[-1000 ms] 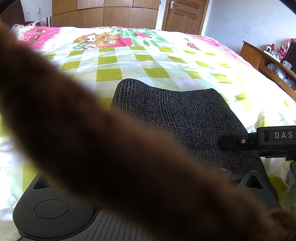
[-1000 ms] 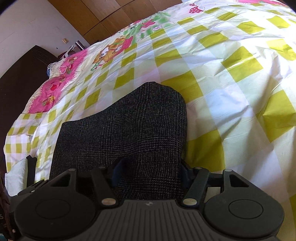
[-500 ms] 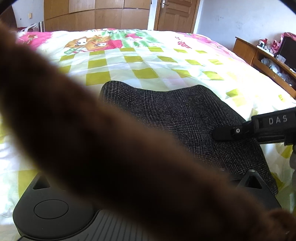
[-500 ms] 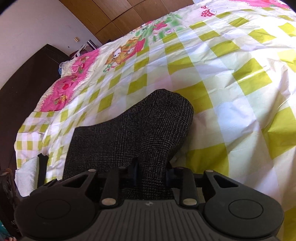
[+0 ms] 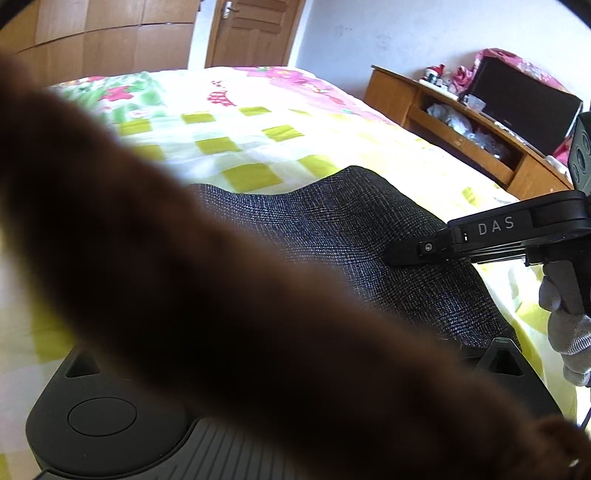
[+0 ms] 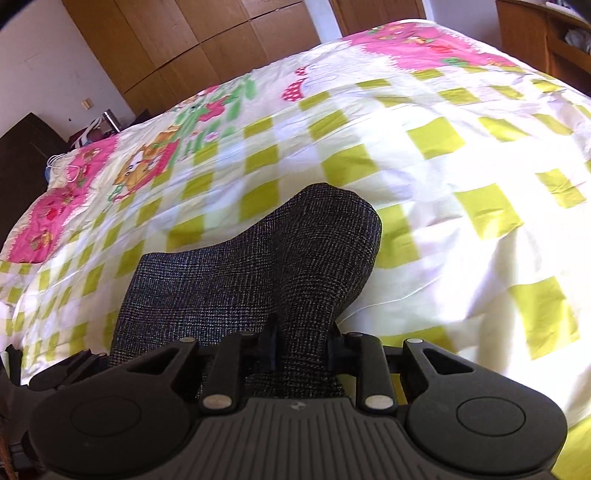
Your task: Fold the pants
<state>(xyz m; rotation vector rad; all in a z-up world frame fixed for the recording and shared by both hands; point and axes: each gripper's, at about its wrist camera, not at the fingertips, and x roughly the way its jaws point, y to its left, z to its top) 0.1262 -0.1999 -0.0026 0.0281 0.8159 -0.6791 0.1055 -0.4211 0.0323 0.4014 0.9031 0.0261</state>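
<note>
The dark grey checked pants [image 5: 369, 236] lie folded on the bed, also shown in the right wrist view [image 6: 258, 266]. My right gripper [image 6: 301, 343] is shut on the near edge of the pants, with the cloth bunched between its fingers. It shows from the side in the left wrist view [image 5: 391, 256], held by a gloved hand. A blurred brown strand [image 5: 184, 277] covers most of the left wrist view and hides the left gripper's fingers; only its black body [image 5: 103, 417] shows.
The bed has a yellow-checked, pink-bordered cover [image 6: 443, 166]. A wooden shelf unit [image 5: 461, 136] with a dark screen stands right of the bed. Wooden wardrobes [image 6: 184, 40] and a door [image 5: 255, 33] stand beyond. A dark cabinet [image 6: 22, 147] stands at the left.
My right gripper has closed on the pants' edge and raised it, bunching the cloth. Both views have swung and lifted towards the far side of the bed.
</note>
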